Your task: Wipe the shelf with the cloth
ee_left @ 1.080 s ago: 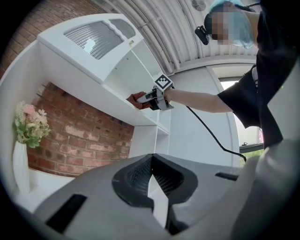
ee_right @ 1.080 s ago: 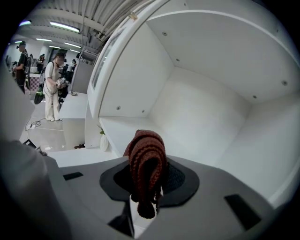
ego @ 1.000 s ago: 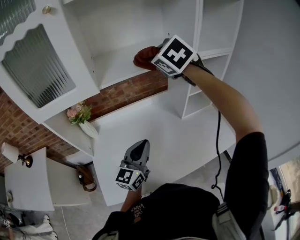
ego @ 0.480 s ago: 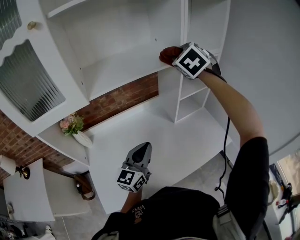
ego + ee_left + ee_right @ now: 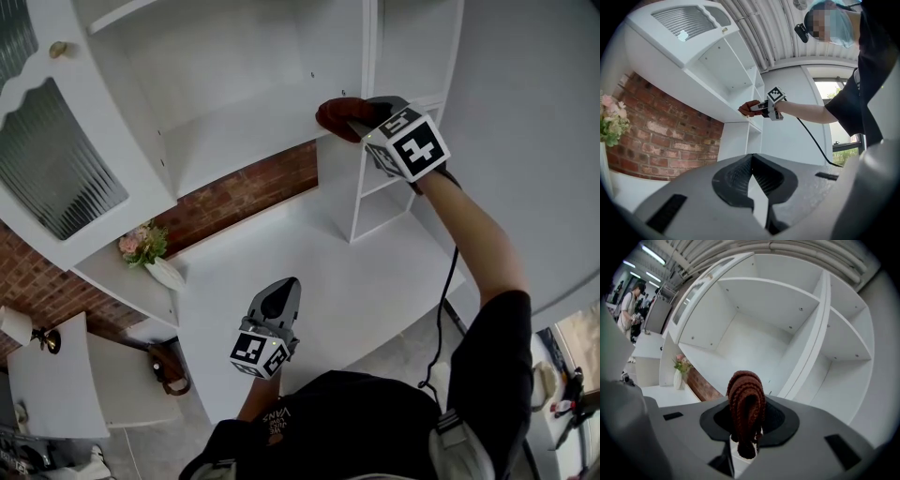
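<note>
The cloth (image 5: 336,112), a dark red-brown knitted piece, is gripped bunched between the jaws of the right gripper (image 5: 359,116), which are closed on it. It is held at the front edge of the white shelf (image 5: 234,141), at the right end, just beside the upright divider (image 5: 368,56). The left gripper (image 5: 279,302) is held low over the white bench (image 5: 328,262), well apart from the shelf. Its jaws are pressed together at the tips and nothing is held between them. A brick wall (image 5: 248,192) is seen below the shelf, and a vase of flowers (image 5: 150,253) is set on a lower ledge at the left.
</note>
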`<state>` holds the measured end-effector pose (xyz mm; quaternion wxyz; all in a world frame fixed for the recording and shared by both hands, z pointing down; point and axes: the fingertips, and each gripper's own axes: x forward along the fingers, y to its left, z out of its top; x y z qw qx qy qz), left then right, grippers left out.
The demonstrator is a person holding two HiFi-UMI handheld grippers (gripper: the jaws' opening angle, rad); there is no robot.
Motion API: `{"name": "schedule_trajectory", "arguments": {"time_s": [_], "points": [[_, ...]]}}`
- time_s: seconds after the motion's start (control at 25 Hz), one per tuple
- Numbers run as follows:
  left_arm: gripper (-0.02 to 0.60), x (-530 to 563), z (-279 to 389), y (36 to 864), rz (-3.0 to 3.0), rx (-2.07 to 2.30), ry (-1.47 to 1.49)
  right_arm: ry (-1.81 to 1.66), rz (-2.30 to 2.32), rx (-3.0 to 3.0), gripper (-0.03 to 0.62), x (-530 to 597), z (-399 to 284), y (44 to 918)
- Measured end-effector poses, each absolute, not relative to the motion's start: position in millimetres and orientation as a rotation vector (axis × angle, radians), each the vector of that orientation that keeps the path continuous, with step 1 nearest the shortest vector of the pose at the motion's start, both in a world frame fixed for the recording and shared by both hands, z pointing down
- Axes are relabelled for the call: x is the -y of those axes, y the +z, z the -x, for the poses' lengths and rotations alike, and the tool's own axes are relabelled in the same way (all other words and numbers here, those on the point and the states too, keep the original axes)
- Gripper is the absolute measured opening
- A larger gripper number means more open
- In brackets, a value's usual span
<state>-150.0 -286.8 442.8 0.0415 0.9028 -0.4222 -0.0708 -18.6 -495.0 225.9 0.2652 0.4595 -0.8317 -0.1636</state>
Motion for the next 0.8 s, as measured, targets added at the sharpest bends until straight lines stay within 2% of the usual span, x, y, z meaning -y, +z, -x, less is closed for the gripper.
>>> {"name": "schedule_trajectory", "arguments": {"time_s": [0.36,0.8], "points": [[0.006,296,156,433,-2.793,1.329,-0.172,-0.322,-1.290,2.490,0.100,446,5,258],[0.006,295,136,437,-2.818,1.287,-0.100,-0.008,-1.337,2.598,0.100,397,-19,368]]}}
